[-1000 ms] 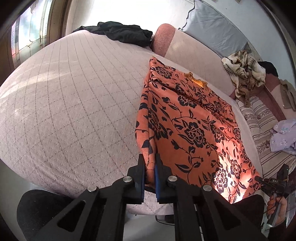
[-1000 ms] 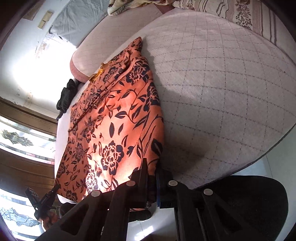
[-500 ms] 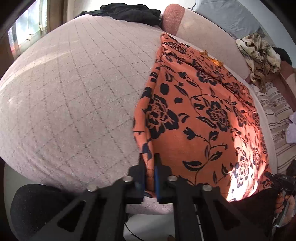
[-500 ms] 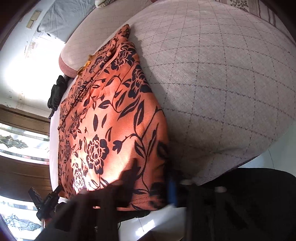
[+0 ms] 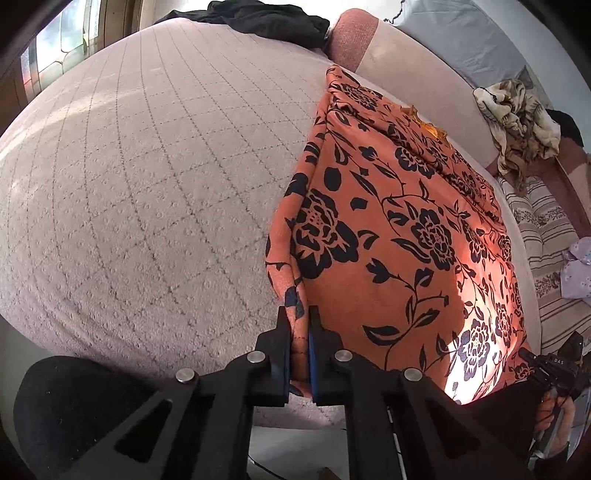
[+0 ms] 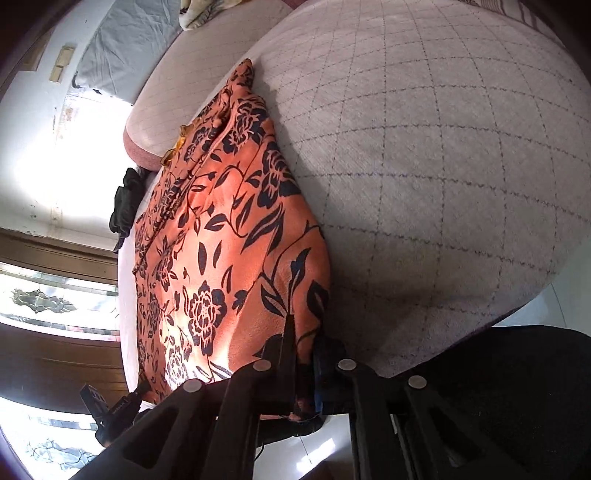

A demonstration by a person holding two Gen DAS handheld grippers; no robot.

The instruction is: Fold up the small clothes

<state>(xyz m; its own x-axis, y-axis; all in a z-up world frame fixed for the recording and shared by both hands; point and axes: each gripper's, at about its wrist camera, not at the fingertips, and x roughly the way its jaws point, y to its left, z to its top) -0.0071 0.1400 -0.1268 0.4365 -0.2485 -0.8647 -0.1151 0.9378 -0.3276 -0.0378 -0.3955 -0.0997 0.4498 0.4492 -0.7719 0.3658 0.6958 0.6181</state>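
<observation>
Orange floral garment (image 5: 399, 236) between both grippers

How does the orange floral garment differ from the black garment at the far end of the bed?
The orange floral garment is patterned and spread flat; the black garment is plain and bunched. The left gripper and right gripper pinch the orange one; the black one lies unheld. Both rest on the quilted bed.

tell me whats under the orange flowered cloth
The orange floral garment lies on the quilted pinkish mattress, its near corners pinched by the left claw and right claw. Anything beneath the cloth itself is hidden.
</observation>
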